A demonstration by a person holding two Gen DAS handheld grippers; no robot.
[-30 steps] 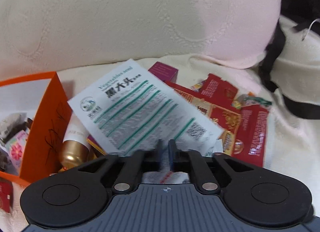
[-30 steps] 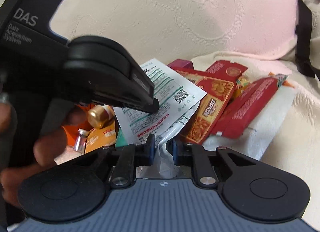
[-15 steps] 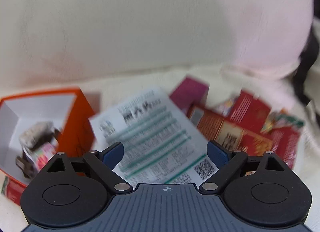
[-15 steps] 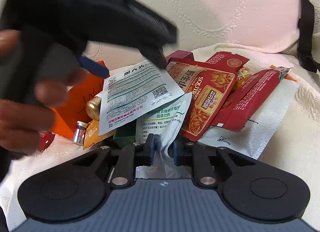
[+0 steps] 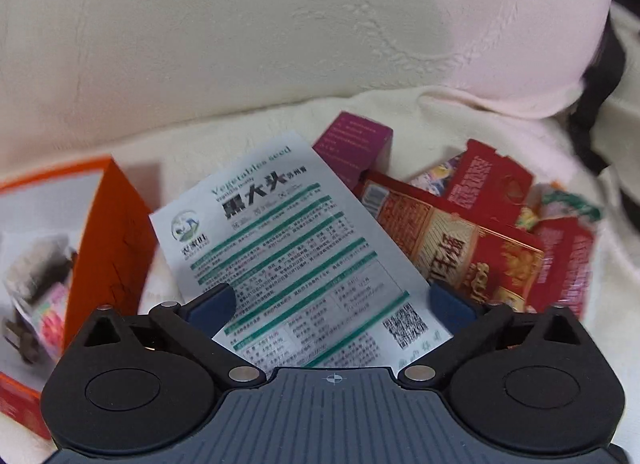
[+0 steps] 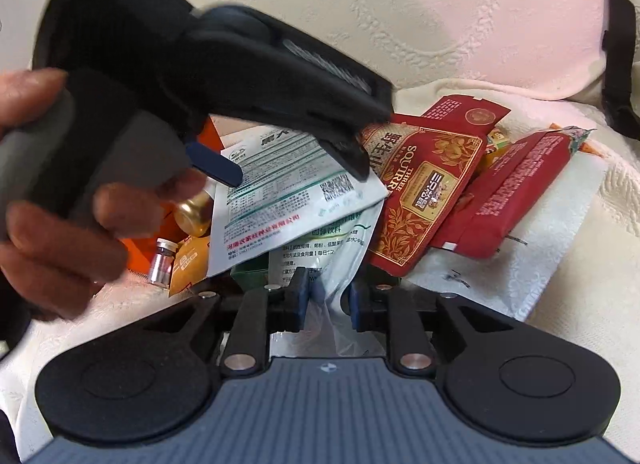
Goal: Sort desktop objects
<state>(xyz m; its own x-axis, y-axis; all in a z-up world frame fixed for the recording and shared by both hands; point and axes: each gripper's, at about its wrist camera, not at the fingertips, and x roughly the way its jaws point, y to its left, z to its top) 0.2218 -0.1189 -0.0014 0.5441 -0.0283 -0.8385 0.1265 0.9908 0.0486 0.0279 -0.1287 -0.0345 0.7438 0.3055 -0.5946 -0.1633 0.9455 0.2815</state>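
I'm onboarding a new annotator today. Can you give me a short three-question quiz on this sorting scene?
1. True or false: the left gripper is clamped on the white seed packet with green stripes.
2. What does the right gripper pinch?
A. red foil snack pouch
B. clear-and-white plastic drink-mix bag
C. small glass vial
3. Fill in: the open box left of the seed packet is ____.

Key: 1 false; 2 B; 3 orange.
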